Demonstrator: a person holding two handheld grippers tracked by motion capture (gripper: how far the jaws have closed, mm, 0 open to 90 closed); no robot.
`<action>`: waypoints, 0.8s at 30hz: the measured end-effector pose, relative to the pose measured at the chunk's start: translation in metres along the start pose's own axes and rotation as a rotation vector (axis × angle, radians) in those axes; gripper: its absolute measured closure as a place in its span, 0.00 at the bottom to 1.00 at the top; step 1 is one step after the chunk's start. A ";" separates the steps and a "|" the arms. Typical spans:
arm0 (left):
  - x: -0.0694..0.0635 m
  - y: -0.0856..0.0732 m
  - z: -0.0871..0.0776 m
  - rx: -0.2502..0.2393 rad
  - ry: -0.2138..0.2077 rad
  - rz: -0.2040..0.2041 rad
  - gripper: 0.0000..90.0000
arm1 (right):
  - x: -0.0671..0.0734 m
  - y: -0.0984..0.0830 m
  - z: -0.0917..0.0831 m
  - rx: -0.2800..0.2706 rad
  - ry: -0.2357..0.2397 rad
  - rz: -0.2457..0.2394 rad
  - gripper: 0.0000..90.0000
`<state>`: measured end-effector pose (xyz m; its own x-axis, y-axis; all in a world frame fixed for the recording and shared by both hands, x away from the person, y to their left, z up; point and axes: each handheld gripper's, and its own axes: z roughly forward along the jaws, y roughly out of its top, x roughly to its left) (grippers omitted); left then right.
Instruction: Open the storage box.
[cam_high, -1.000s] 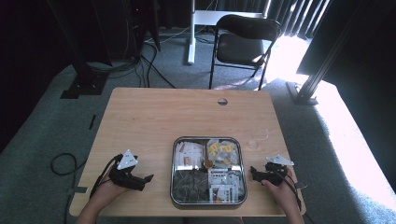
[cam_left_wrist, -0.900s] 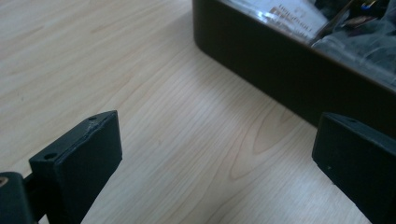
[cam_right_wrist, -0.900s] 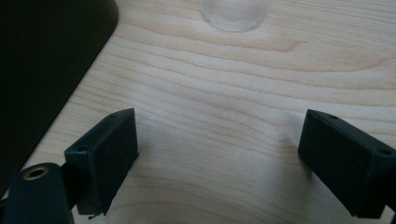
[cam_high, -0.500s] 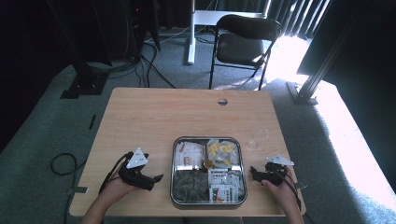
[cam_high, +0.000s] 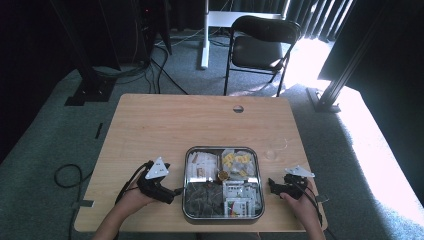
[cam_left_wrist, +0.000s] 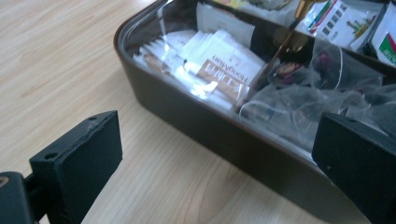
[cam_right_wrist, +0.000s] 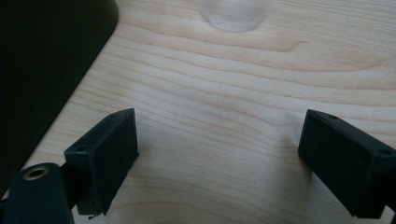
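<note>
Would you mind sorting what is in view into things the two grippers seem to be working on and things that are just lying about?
Likely part of the job:
- compartment box of tea bags and sachets, between both grippers
- left gripper, open, beside the box
- right gripper, open
- clear glass cup, ahead of the right gripper

Just lying about:
- folding chair
- floor cables

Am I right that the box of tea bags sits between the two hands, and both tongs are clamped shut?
Not quite. The box of tea bags does sit between the two hands, but both tongs are open: the left gripper view shows the left tongs spread wide, and the right gripper view shows the same for the right tongs.
</note>
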<state>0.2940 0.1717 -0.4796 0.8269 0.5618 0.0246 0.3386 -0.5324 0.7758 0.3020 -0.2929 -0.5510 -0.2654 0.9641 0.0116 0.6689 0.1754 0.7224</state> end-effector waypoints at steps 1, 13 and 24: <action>0.000 0.001 0.001 0.001 -0.005 -0.001 0.02 | 0.000 0.000 0.000 0.000 0.000 0.000 0.13; -0.011 0.015 0.016 0.008 -0.037 0.032 0.04 | 0.000 0.000 0.000 0.000 0.000 0.000 0.13; -0.021 0.033 0.030 0.014 -0.069 0.074 0.04 | 0.000 0.000 0.000 0.000 0.000 0.000 0.13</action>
<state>0.3012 0.1231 -0.4737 0.8787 0.4758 0.0374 0.2816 -0.5801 0.7643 0.3020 -0.2929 -0.5510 -0.2655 0.9640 0.0115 0.6687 0.1755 0.7225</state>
